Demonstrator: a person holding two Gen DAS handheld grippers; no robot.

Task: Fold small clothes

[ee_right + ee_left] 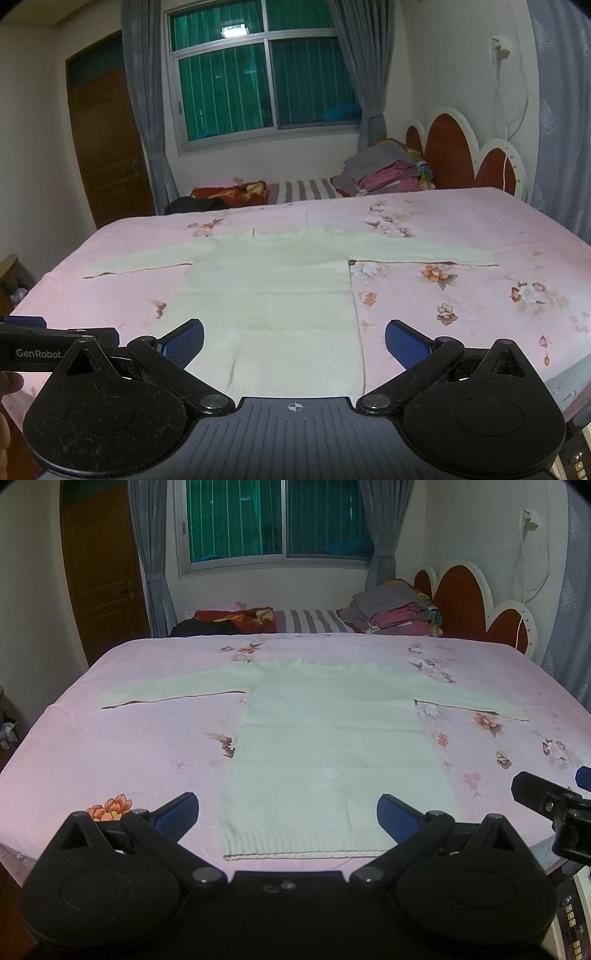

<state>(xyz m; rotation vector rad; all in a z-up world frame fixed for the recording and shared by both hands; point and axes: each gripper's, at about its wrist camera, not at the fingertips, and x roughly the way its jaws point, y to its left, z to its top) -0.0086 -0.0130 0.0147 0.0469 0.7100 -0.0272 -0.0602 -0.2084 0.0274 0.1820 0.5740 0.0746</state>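
Observation:
A small pale white knitted sweater (332,738) lies flat on the pink flowered bed sheet (129,746), both sleeves spread out sideways and its ribbed hem toward me. It also shows in the right wrist view (269,291). My left gripper (288,812) is open and empty, hovering over the hem near the bed's front edge. My right gripper (293,341) is open and empty, over the sweater's lower right part. The right gripper shows at the right edge of the left wrist view (546,797). The left gripper's body shows at the left of the right wrist view (55,350).
A stack of folded clothes (395,609) sits at the far side by the red and white headboard (472,602). A striped cloth (310,622) and dark and patterned bedding (229,622) lie beyond the bed. A wooden door (103,572) stands at left.

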